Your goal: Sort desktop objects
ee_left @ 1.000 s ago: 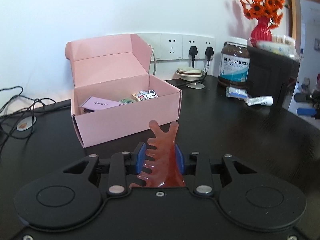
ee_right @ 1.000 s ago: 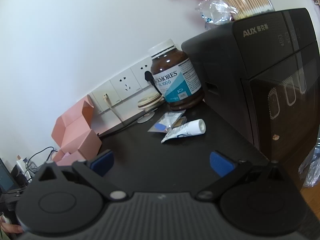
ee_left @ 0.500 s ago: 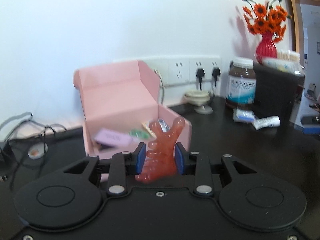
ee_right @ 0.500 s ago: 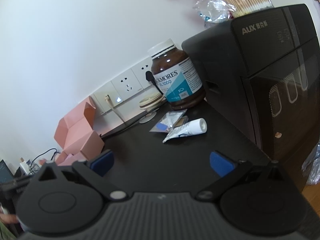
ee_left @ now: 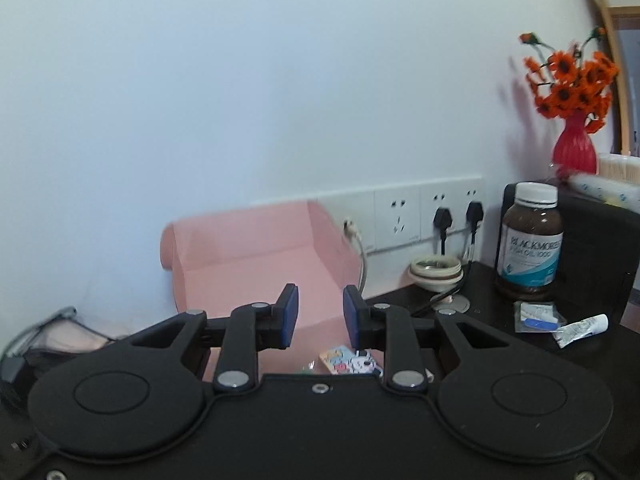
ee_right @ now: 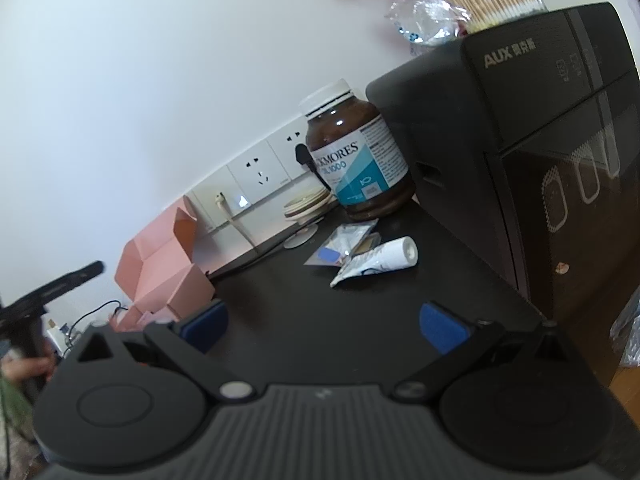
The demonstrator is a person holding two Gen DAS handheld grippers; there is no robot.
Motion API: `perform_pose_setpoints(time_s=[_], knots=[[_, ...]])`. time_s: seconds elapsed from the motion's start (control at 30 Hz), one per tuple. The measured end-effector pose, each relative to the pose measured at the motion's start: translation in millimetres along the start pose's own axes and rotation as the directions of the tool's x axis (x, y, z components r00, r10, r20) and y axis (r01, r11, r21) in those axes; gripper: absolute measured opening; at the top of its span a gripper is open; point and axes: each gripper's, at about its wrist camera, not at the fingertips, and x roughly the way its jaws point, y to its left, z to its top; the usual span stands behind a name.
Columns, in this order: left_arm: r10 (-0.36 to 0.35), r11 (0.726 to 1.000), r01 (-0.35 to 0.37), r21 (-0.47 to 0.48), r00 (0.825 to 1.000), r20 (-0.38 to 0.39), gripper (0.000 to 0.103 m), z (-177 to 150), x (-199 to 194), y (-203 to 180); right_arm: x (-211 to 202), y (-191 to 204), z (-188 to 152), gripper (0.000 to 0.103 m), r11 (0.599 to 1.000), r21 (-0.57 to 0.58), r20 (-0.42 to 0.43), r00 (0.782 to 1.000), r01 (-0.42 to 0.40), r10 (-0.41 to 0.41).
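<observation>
L gripper [ee_left: 317, 316] over pink box [ee_left: 256, 256], jaws slightly apart, empty; R gripper [ee_right: 324, 326] wide, empty, facing tube [ee_right: 384, 262] & sachet [ee_right: 340, 246] on table [ee_right: 320, 300]: square up before closing.

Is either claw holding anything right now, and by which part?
Nothing is held. The left claw is open over the pink box; the right claw is open and empty.

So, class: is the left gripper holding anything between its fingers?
No: the left gripper is open, with only the pink box visible between its fingers.
</observation>
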Motion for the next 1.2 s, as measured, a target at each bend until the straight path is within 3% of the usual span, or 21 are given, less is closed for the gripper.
perform_pose_setpoints(time_s=[0.1,0.17,0.27,0.4,0.5,0.6,0.7,0.8,0.9,1.03,1.07,1.1,1.2], knots=[[-0.017,1.000,0.017,-0.003,1.000,-0.025,0.026,-5,1,0,-1,1,-1,0.102,1.000,-0.006,0.006,1.000,0.000,0.000],[-0.029,1.000,0.028,-0.005,0.999,-0.042,0.036,-8,2,0,-2,2,-1,0.102,1.000,-0.010,0.009,1.000,-0.006,0.006],[-0.046,0.999,0.045,-0.009,0.997,-0.067,0.037,-13,3,0,0,2,0,0.102,1.000,-0.012,0.000,1.000,-0.020,0.020],[-0.081,0.987,0.099,0.129,0.987,-0.135,0.035,-38,-11,-9,-1,2,0,0.102,0.999,-0.016,0.001,1.000,-0.030,0.030],[-0.096,0.978,0.122,0.168,0.983,-0.153,0.034,-50,-20,-5,-1,4,-1,0.102,0.999,-0.025,0.004,1.000,-0.024,0.024],[-0.105,0.982,0.124,0.141,0.986,-0.132,0.036,-53,-30,7,-1,9,-2,0.102,0.998,-0.057,-0.001,1.000,-0.005,0.005],[-0.098,0.990,0.109,0.085,0.989,-0.114,0.035,-56,-34,24,0,27,-5,0.102,0.987,-0.161,-0.011,1.000,0.017,-0.020],[-0.111,0.993,0.114,0.018,0.987,-0.114,0.036,-56,-28,40,3,62,-15,0.102,0.931,-0.363,-0.043,0.998,0.032,-0.051],[-0.162,0.987,0.159,-0.035,0.979,-0.124,0.037,-55,-17,48,11,106,-31,0.102,0.850,-0.526,-0.106,0.994,-0.020,-0.042],[-0.229,0.971,0.218,-0.100,0.966,-0.120,0.038,-55,-5,61,32,157,-46,0.102,0.799,-0.587,-0.205,0.979,-0.131,0.010],[-0.244,0.964,0.229,-0.133,0.963,-0.116,0.044,-55,-3,68,38,168,-49,0.102,0.793,-0.590,-0.226,0.974,-0.154,0.022],[-0.259,0.957,0.239,-0.166,0.960,-0.111,0.057,-54,-1,74,45,178,-52,0.102,0.787,-0.592,-0.244,0.969,-0.173,0.029],[-0.266,0.943,0.240,-0.230,0.960,-0.086,0.063,-54,0,90,69,202,-61,0.102,0.775,-0.594,-0.298,0.954,-0.214,0.035]])
